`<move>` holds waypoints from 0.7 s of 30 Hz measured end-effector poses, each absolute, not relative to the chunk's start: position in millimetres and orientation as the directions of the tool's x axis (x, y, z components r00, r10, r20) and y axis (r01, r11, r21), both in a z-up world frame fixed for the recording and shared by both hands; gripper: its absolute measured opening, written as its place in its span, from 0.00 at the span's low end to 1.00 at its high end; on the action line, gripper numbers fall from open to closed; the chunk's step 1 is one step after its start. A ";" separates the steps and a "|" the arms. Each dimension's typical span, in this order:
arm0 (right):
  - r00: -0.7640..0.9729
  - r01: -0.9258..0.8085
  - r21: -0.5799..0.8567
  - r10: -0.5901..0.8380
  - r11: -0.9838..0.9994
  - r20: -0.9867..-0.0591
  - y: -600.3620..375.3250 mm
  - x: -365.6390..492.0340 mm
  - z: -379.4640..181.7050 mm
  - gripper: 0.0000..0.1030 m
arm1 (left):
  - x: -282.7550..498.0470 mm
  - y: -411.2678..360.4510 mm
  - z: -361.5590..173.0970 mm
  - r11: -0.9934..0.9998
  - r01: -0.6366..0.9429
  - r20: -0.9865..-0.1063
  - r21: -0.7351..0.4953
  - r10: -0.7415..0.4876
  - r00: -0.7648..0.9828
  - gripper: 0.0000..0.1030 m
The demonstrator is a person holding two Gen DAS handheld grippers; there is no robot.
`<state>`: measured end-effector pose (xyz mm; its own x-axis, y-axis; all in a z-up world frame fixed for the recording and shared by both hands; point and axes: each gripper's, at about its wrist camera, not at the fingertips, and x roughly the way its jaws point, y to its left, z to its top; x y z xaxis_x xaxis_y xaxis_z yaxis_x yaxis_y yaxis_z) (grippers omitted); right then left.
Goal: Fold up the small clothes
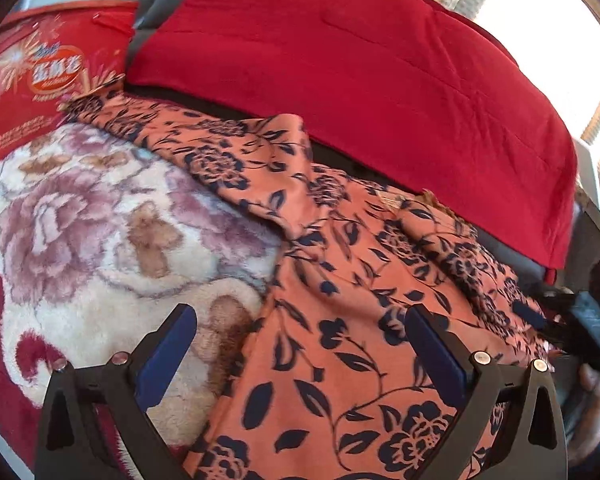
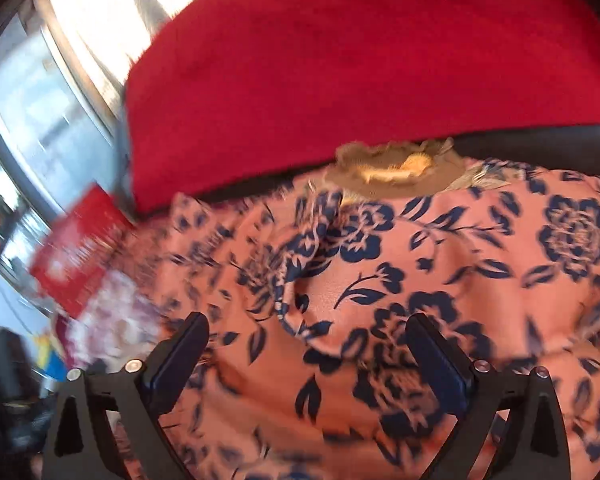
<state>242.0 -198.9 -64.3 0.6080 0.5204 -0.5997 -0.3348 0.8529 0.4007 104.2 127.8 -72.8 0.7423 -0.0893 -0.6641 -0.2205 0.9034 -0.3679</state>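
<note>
Both the left gripper (image 1: 300, 336) and right gripper (image 2: 308, 340) stand wide apart, empty, above the crumpled salmon-pink, navy-flowered fabric garment (image 1: 340, 300).

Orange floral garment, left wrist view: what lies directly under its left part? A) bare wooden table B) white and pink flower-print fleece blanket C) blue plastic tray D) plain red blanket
B: the orange floral garment overlaps a fleece blanket printed with large pink flowers; the plain red blanket sits behind it.
</note>
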 end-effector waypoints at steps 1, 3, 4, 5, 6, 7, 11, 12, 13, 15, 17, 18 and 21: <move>0.624 -0.336 0.412 0.528 0.847 -0.577 -208.5 230.4 -58.4 0.97 | 104.2 122.5 -70.1 0.907 -0.196 -0.662 -0.371 -0.111 0.741 1.00; 0.656 -0.335 0.426 0.532 0.841 -0.535 -224.6 206.9 -49.4 0.97 | 104.2 113.6 -61.8 0.908 -0.155 -0.658 -0.388 -0.155 0.737 1.00; 0.666 -0.335 0.434 0.535 0.837 -0.519 -233.6 199.8 -47.9 0.97 | 104.3 107.4 -54.4 0.902 -0.139 -0.653 -0.408 -0.182 0.735 1.00; 0.676 -0.330 0.439 0.534 0.836 -0.508 -242.4 184.4 -50.7 0.97 | 105.7 102.0 -48.1 0.897 -0.134 -0.651 -0.422 -0.196 0.734 1.00; 0.682 -0.325 0.445 0.533 0.835 -0.501 -247.6 176.4 -54.3 0.98 | 109.8 93.3 -40.2 0.895 -0.133 -0.655 -0.425 -0.203 0.728 1.00; 0.684 -0.321 0.458 0.537 0.829 -0.494 -255.7 171.1 -60.5 0.98 | 119.7 77.8 -28.4 0.905 -0.124 -0.671 -0.407 -0.204 0.712 1.00; 0.685 -0.272 0.550 0.560 0.789 -0.466 -284.1 161.9 -94.0 0.97 | 164.0 12.9 -2.4 0.963 -0.081 -0.729 -0.257 -0.139 0.670 1.00; 0.695 -0.281 0.558 0.566 0.781 -0.444 -287.0 158.3 -95.1 0.97 | 179.1 -6.9 -1.2 0.980 -0.068 -0.747 -0.189 -0.098 0.657 1.00; 0.704 -0.290 0.553 0.566 0.781 -0.429 -286.3 155.9 -94.2 0.97 | 193.0 -24.4 -2.8 0.991 -0.058 -0.763 -0.121 -0.055 0.645 1.00; 0.703 -0.294 0.542 0.562 0.788 -0.436 -283.3 155.7 -91.8 0.97 | 230.4 -58.1 -17.9 0.999 -0.044 -0.801 0.029 0.050 0.597 1.00; 0.702 -0.300 0.549 0.570 0.780 -0.426 -283.7 155.9 -93.4 0.97 | 258.4 -71.7 -36.7 0.990 -0.056 -0.831 0.128 0.138 0.539 1.00; 0.702 -0.303 0.557 0.576 0.773 -0.418 -285.1 155.7 -93.1 0.97 | 271.6 -74.0 -46.8 0.985 -0.061 -0.844 0.162 0.171 0.508 0.94; 0.701 -0.308 0.575 0.589 0.758 -0.402 -287.8 155.6 -94.7 0.97 | 288.7 -64.3 -59.0 0.976 -0.106 -0.856 0.190 0.218 0.468 0.26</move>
<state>155.6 -287.8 -94.7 0.7008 0.5893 -0.4020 -0.3078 0.7582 0.5748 288.7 -64.3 -59.0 0.4680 0.2177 -0.8565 -0.1061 0.9760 0.1901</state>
